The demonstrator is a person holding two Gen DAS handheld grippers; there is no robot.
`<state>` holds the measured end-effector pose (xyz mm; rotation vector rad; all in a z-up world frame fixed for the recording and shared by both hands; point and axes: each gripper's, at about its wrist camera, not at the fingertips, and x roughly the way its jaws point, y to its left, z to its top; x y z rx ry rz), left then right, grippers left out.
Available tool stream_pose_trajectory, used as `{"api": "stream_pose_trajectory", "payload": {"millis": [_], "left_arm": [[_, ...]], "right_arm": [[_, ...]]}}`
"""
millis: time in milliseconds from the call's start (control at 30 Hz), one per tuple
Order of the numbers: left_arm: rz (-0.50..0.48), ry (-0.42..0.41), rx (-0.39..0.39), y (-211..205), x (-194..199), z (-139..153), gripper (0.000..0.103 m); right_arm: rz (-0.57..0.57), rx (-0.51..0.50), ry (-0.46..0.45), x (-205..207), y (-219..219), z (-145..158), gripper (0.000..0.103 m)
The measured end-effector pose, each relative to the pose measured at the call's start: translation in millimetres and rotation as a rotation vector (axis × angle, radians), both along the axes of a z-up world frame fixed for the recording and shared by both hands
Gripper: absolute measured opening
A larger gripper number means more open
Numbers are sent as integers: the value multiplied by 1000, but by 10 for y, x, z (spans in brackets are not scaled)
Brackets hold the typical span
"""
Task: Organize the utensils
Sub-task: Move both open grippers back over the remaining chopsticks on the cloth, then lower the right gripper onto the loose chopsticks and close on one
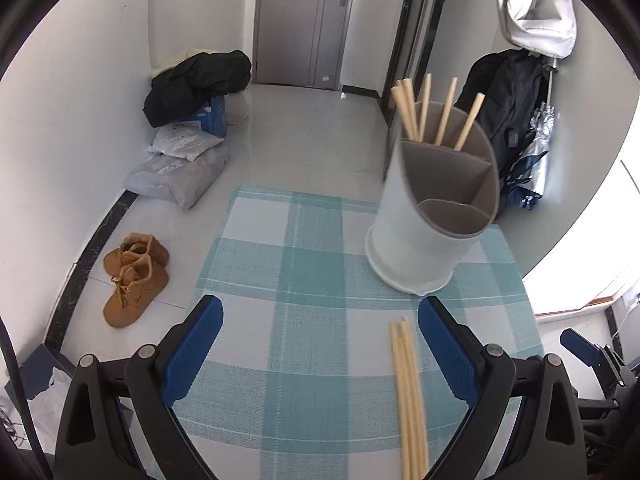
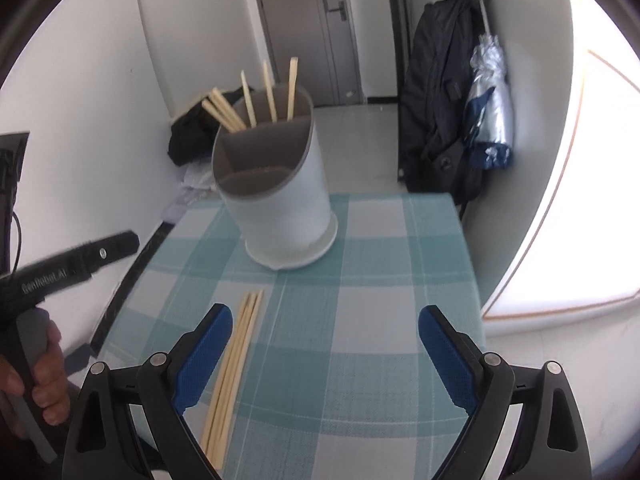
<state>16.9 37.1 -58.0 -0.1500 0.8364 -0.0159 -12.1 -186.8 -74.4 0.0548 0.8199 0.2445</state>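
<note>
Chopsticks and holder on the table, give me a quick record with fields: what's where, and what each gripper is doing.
surface: table with a teal checked cloth
holder: white holder standing upright on the cloth, grey inside, split into compartments
in holder: chopsticks standing in the rear compartment; front compartment looks empty
loose: bundle of chopsticks lying flat on the cloth, in front of the holder
left gripper: open, holding nothing, loose bundle near its right finger
right gripper: open, holding nothing, loose bundle beside its left finger
</note>
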Motion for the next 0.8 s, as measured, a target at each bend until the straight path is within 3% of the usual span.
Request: {"api": "stream_pose_trajectory", "payload": {"millis": [333, 567, 700, 800], "left_arm": [[59, 65, -40, 263, 140, -165, 96], [82, 83, -59, 416, 182, -225, 96], [97, 101, -79, 497, 191, -258, 96], [112, 119, -102, 564, 200, -278, 96]], "right_arm": [[79, -57, 128, 193, 392, -346, 93], [101, -119, 205, 296, 545, -587, 72], [119, -138, 218, 297, 633, -646, 70], [144, -215, 196, 259, 738, -673, 69]]}}
